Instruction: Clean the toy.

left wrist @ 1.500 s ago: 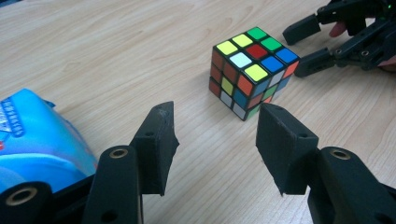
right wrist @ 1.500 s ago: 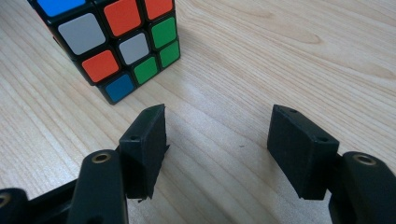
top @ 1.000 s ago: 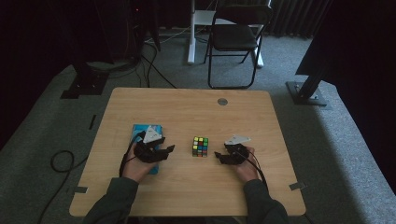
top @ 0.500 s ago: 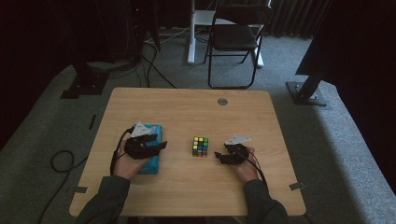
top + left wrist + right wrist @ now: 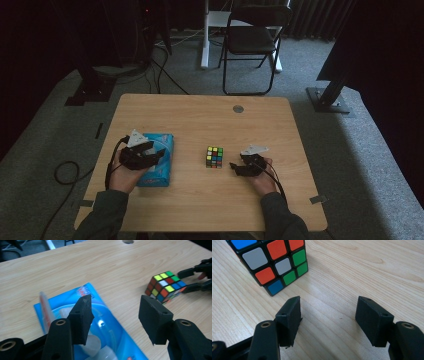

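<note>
Since a second ago, the left hand-held gripper has been moved away from the colourful cube, toward the bench's left side, and it is now seen above the blue packet. Its jaws have just been opened a little more, and nothing is held between them. They are spread wide over the packet, which is lying flat on the wooden bench. The right hand-held gripper has been kept in the same spot. Its jaws are spread wide too, and only bare wood is seen between them. The cube is sitting on the bench between the two grippers, just beside the right one and not touched by it.
</note>
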The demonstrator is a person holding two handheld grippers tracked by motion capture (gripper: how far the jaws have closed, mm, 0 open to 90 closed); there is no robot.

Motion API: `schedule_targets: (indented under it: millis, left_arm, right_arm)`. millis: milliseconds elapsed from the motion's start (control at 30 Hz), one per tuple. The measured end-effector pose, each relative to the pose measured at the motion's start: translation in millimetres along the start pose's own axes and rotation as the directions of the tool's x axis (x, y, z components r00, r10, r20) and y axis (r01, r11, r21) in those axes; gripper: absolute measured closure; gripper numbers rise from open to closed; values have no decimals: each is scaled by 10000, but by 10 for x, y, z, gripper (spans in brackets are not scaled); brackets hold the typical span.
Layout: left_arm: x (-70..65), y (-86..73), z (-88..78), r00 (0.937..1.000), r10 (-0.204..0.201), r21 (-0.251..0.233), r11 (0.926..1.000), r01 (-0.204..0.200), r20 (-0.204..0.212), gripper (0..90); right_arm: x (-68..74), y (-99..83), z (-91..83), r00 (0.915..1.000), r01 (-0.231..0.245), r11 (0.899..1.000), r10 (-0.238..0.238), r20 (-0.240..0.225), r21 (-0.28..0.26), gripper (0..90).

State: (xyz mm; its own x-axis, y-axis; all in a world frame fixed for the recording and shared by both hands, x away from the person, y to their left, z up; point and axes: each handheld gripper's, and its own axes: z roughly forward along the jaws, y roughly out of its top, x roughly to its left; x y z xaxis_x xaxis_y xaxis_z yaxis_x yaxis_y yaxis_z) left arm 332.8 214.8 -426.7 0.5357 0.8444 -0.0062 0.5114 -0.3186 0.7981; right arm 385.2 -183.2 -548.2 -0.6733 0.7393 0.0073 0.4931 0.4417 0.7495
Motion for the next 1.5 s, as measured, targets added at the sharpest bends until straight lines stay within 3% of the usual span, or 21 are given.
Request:
schedule_targets:
  millis: [433, 867, 1233, 1500]
  left_arm:
    - [51, -53, -106, 9969, 55, -217, 9997, -72, -786, 410]
    - [142, -139, -183, 9923, -422, -454, 9983, 371, -1169, 364]
    - [204, -205, -212, 9885, -859, -635, 9949, 785, -1241, 312]
    - [174, -249, -115, 9891, -895, -358, 9957, 858, -1171, 275]
  right_arm:
    - [1, 0, 0, 10000, 13, 10000, -13, 9, -1, 366]
    - [2, 0, 0, 10000, 21, 10000, -21, 17, 3, 365]
    - [6, 0, 1, 10000, 34, 10000, -34, 19, 9, 360]
    - [6, 0, 1, 10000, 42, 10000, -42, 15, 11, 359]
